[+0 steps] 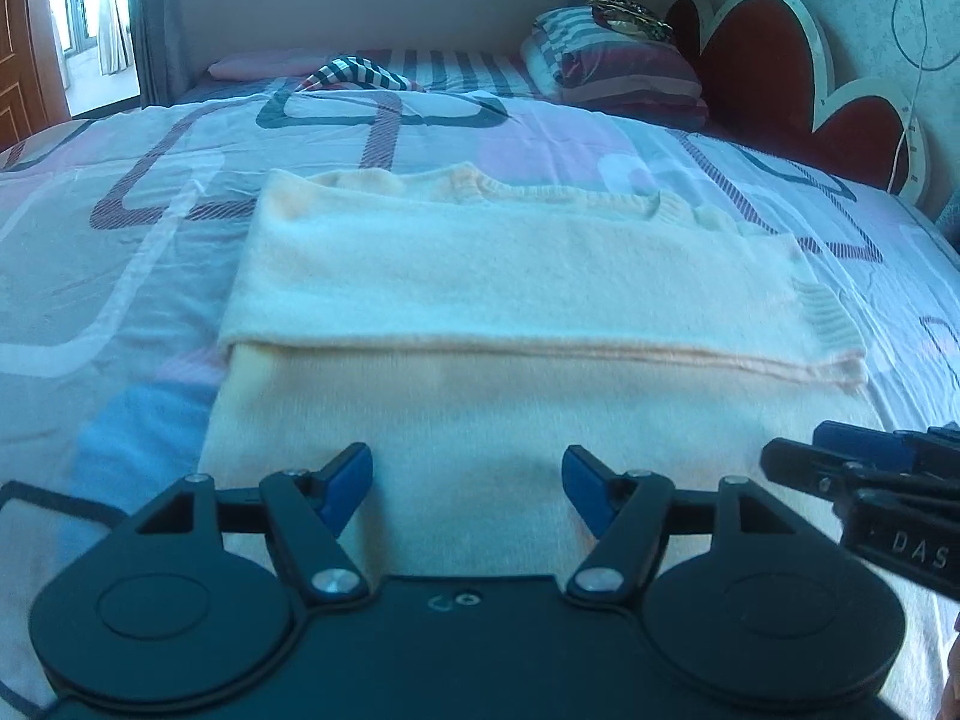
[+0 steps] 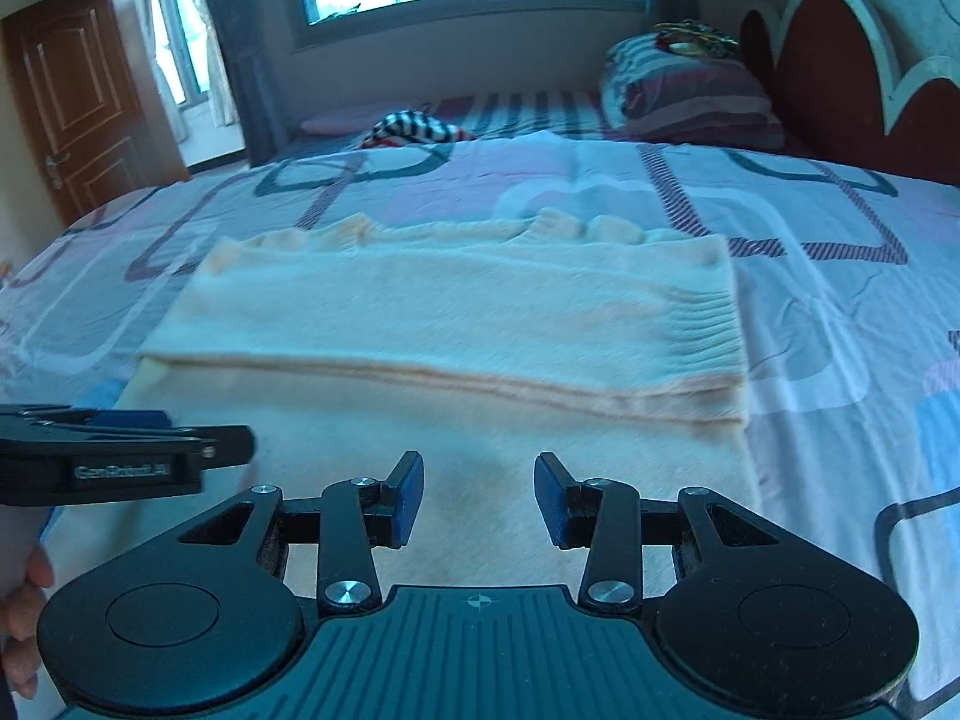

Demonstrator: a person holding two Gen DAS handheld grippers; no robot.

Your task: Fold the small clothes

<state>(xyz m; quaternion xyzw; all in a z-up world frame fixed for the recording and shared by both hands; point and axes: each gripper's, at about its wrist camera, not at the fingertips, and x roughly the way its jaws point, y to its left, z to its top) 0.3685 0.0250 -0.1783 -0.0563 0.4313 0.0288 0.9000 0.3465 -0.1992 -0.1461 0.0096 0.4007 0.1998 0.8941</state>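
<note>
Left gripper [image 1: 467, 489] with jaws wide apart and empty, right gripper [image 2: 479, 498] parted less, also empty, both above cream sweater [image 1: 510, 276] lying folded on patterned bedsheet [image 1: 120, 228]

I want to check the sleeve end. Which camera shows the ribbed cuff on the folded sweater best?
The right wrist view: the ribbed cuff of the sweater lies broad and clear there, its ribs easy to see. The left wrist view shows the same cuff smaller, near the side and slightly blurred.
</note>
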